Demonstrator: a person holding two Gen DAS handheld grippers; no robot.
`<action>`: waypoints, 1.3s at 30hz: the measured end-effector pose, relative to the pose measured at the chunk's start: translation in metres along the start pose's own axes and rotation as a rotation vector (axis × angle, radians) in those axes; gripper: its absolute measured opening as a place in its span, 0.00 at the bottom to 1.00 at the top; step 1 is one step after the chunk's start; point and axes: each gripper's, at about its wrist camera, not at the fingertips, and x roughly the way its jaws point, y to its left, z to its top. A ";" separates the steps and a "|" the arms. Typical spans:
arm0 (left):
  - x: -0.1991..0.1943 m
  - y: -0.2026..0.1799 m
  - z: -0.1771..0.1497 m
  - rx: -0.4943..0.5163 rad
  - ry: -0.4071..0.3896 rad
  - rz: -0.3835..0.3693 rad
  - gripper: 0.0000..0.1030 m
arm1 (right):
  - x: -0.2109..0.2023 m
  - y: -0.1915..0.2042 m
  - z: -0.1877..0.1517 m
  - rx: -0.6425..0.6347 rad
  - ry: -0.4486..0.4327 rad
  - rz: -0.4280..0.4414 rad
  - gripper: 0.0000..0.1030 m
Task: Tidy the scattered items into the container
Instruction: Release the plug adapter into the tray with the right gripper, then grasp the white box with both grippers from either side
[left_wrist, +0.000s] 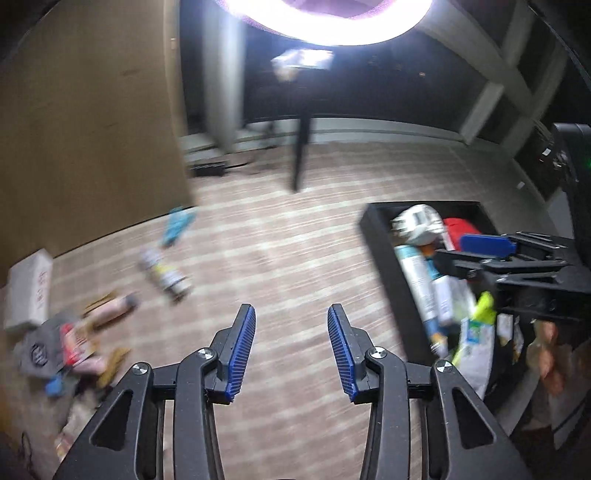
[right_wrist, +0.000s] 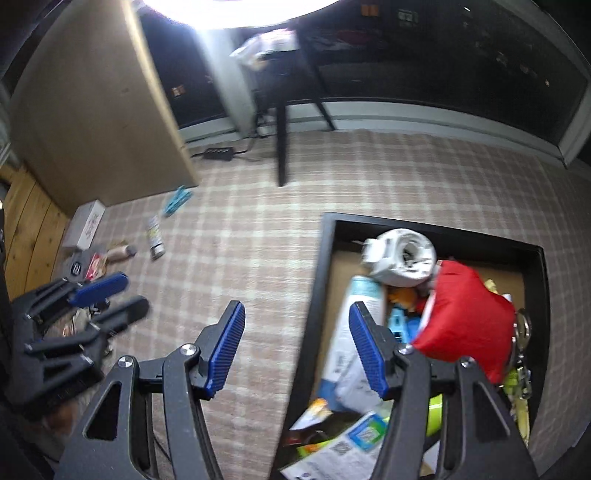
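A black box (right_wrist: 317, 295) on the plaid carpet holds a white tape roll (right_wrist: 400, 258), a red pouch (right_wrist: 465, 325), a white tube (right_wrist: 351, 332) and packets. My right gripper (right_wrist: 295, 347) is open and empty above the box's left wall. My left gripper (left_wrist: 291, 350) is open and empty over bare carpet, left of the box (left_wrist: 384, 273). Scattered items lie to the left: a small bottle (right_wrist: 155, 238), a teal clip (right_wrist: 176, 199), a white carton (right_wrist: 85, 223), a pink tube (right_wrist: 120, 253) and a pile of packets (left_wrist: 70, 347).
A tall brown cardboard panel (right_wrist: 99, 110) stands at the back left. A black table leg (right_wrist: 282, 144) and a power strip with cables (right_wrist: 218, 152) are at the back. Wooden boards (right_wrist: 26, 229) lie at the far left.
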 end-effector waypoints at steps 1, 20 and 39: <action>-0.005 0.012 -0.004 -0.009 0.000 0.008 0.38 | -0.001 0.008 0.000 -0.011 -0.004 0.006 0.56; -0.056 0.301 -0.045 -0.315 0.004 0.237 0.41 | 0.042 0.253 0.040 -0.176 0.006 0.078 0.56; 0.035 0.447 -0.018 -0.536 0.049 0.112 0.46 | 0.194 0.399 0.115 -0.096 0.161 0.196 0.54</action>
